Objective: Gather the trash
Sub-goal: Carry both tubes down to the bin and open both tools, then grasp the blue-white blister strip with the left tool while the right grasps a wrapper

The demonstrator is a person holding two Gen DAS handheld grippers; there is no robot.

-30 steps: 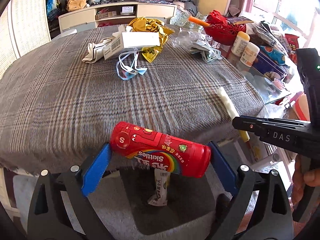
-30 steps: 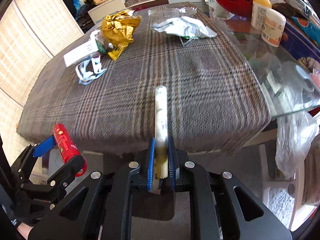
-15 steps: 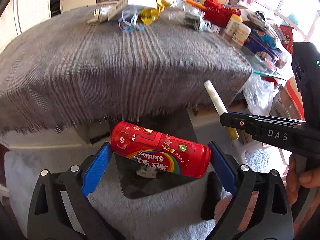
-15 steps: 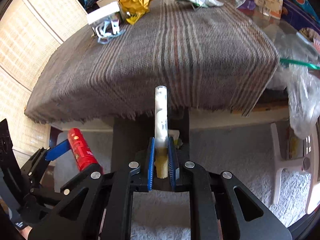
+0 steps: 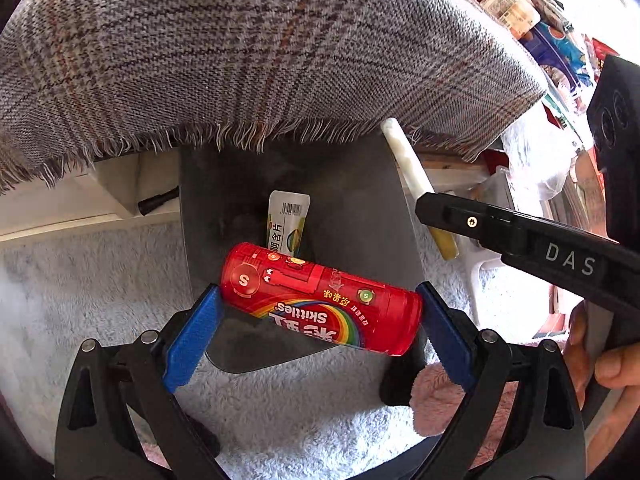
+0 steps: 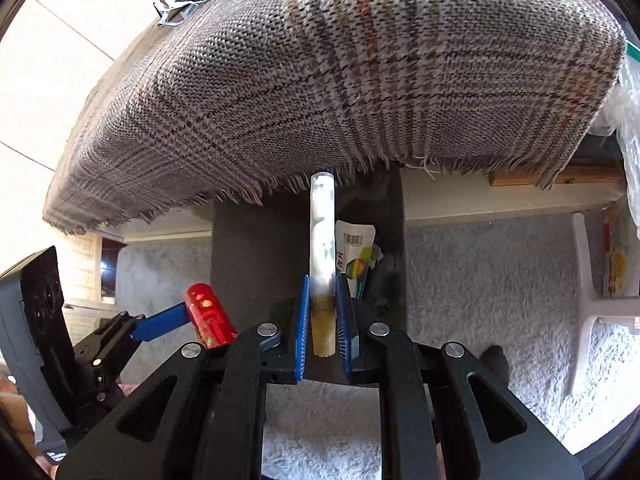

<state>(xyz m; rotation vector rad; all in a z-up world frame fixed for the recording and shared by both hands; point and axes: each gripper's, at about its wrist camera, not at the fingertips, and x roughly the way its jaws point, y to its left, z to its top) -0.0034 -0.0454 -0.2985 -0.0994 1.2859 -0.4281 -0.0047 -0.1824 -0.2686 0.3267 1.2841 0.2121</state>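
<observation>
Both grippers hung over the dark bin (image 5: 360,216) that stood on the pale rug under the fringed edge of the plaid-covered counter (image 5: 256,52), each pointed steeply down. The left gripper (image 5: 318,316) had its blue fingers (image 5: 192,340) clamped on the two ends of the red Skittles tube (image 5: 320,300), held crosswise above the bin's near rim. The right gripper (image 6: 323,320) was clenched on the yellowish lower end of the slim white stick wrapper (image 6: 322,240), which stood up between the fingers toward the fringe. A green-and-white sachet (image 5: 286,220) already lay inside the bin. The likeliest slip, in my judgement, was the tube: gripped end to end and slightly tilted, it sat over the rim rather than the middle, so letting go there could bounce it onto the rug. The two grippers were also near each other, and a careless turn might knock them together. The tube was glossy, rigid and round, with a rainbow label; the stick was long, thin and cloudy white.
</observation>
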